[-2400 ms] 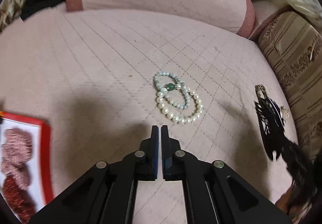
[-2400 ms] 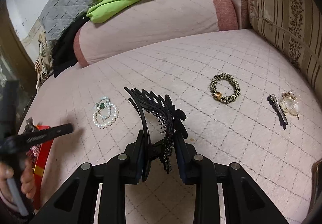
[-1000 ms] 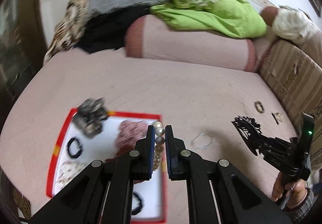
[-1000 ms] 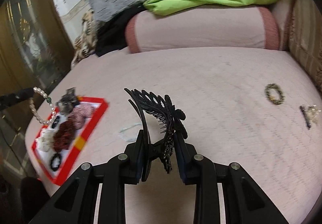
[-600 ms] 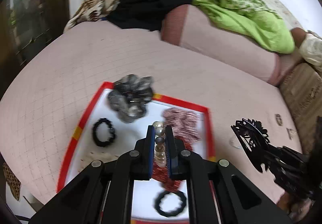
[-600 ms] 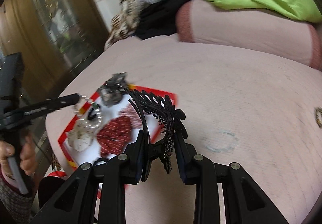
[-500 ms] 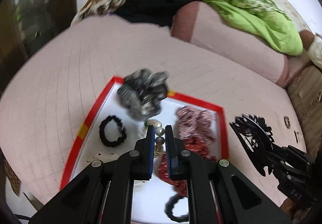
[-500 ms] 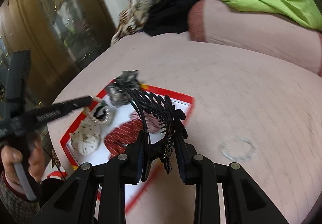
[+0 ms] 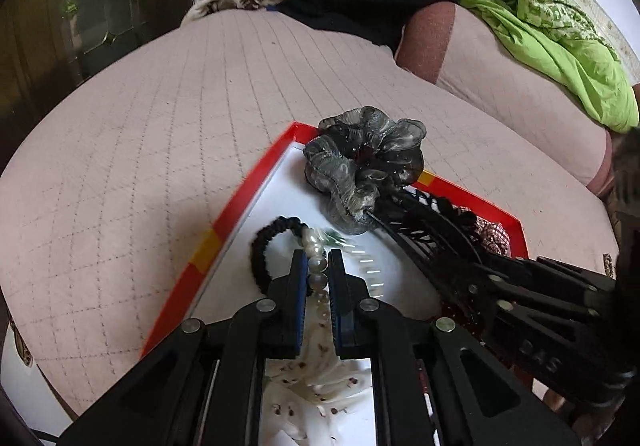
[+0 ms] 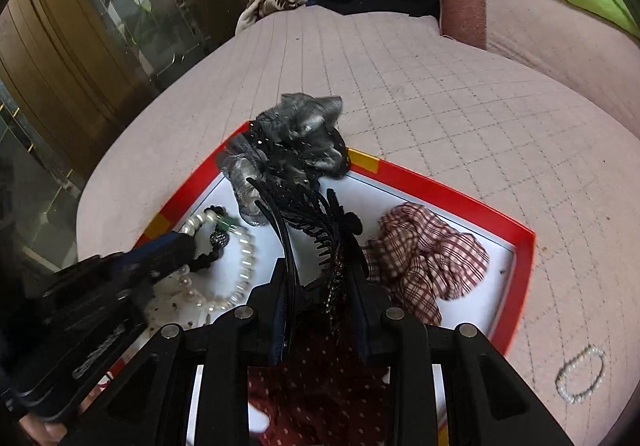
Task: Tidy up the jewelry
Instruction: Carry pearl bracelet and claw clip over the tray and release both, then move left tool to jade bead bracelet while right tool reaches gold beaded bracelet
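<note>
A red-rimmed white tray (image 9: 236,201) (image 10: 460,201) lies on the pink quilted bed. My left gripper (image 9: 318,270) is shut on a pearl bracelet (image 9: 316,266) low over the tray; its loop (image 10: 244,258) rests on the tray floor in the right wrist view. My right gripper (image 10: 320,286) is shut on a black claw hair clip (image 10: 304,213), held over the tray's middle. The clip also shows in the left wrist view (image 9: 424,230).
In the tray lie a grey scrunchie (image 9: 360,165) (image 10: 292,137), a black hair tie (image 9: 264,250), a plaid scrunchie (image 10: 432,254), a dark red dotted scrunchie (image 10: 320,378) and a white one (image 9: 316,374). A pale bead bracelet (image 10: 580,374) lies on the bed right of the tray.
Both grippers have come down closer over the tray. The pearl bracelet now touches the tray floor and the hair clip hangs over the tray's middle.
</note>
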`<state>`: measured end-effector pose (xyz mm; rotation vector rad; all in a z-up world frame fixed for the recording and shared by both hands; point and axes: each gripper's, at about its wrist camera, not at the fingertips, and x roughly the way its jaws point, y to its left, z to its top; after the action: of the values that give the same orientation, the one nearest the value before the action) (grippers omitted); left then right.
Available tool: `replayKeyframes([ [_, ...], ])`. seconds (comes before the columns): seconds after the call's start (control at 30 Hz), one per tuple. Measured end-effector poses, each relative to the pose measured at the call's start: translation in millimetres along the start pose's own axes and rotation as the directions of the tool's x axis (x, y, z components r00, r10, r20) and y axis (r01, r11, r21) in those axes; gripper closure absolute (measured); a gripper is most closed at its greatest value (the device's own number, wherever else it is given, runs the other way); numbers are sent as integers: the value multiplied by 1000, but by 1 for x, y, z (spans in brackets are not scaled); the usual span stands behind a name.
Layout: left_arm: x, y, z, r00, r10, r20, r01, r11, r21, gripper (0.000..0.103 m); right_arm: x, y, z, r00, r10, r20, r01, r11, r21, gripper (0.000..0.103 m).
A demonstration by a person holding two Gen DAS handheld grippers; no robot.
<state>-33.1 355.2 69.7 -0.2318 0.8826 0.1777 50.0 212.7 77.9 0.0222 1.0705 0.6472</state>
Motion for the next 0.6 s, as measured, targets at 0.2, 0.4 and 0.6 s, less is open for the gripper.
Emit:
replayKeyframes([
  [0.2,-13,-5,-3,998,-1,61,0,1000,15,69,-2,-4,2,1000,3,15,-3,1000,13,66],
  [0.4,-34,-22,-8,984,49,171,-62,996,72,55,-30,-7,1,998,2,66,-3,1000,11,64],
  [0.6,-51,-51,-19,973,121,196,-147,982,122,52,-76,-27,-20,993,-29,114,27,999,19,59],
])
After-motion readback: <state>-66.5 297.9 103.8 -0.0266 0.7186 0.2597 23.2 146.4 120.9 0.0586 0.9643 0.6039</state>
